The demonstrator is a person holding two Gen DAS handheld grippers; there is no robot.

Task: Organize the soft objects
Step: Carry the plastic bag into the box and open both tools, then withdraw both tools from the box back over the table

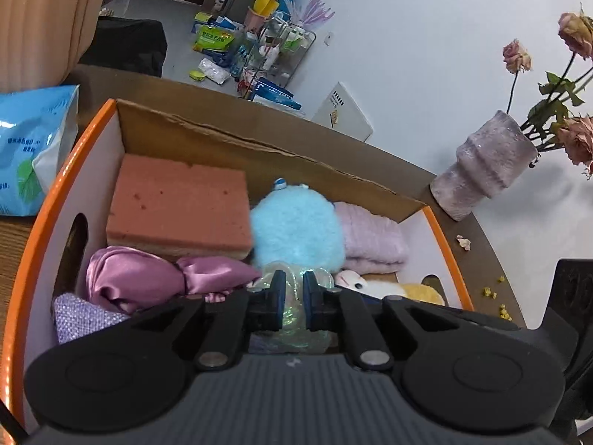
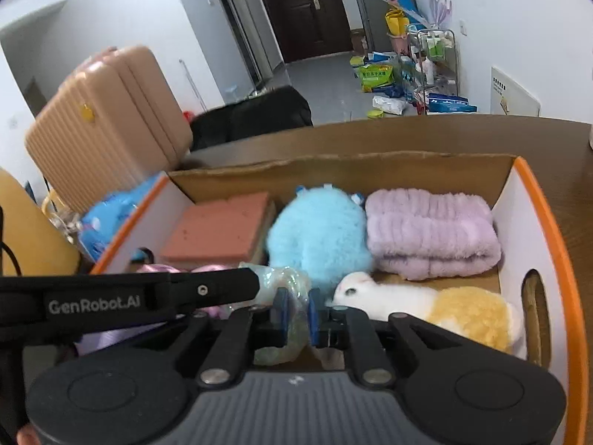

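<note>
An orange-rimmed cardboard box (image 1: 92,126) (image 2: 537,185) holds a pink sponge (image 1: 178,207) (image 2: 218,228), a fluffy blue plush (image 1: 296,230) (image 2: 318,237), a folded lilac towel (image 1: 370,237) (image 2: 430,230), a purple satin pouch (image 1: 137,278), a lilac knit cloth (image 1: 81,319) and a white-and-yellow plush (image 1: 389,289) (image 2: 444,307). A clear iridescent soft item (image 1: 292,304) (image 2: 289,319) sits at the box's front. My left gripper (image 1: 294,304) and my right gripper (image 2: 296,315) are both shut on it. The left gripper's arm (image 2: 129,296) crosses the right wrist view.
A lilac vase with dried roses (image 1: 485,170) stands right of the box on the brown table (image 1: 493,259). A blue packet (image 1: 33,148) lies left of it. A tan suitcase (image 2: 107,122) stands behind. Clutter lies on the far floor.
</note>
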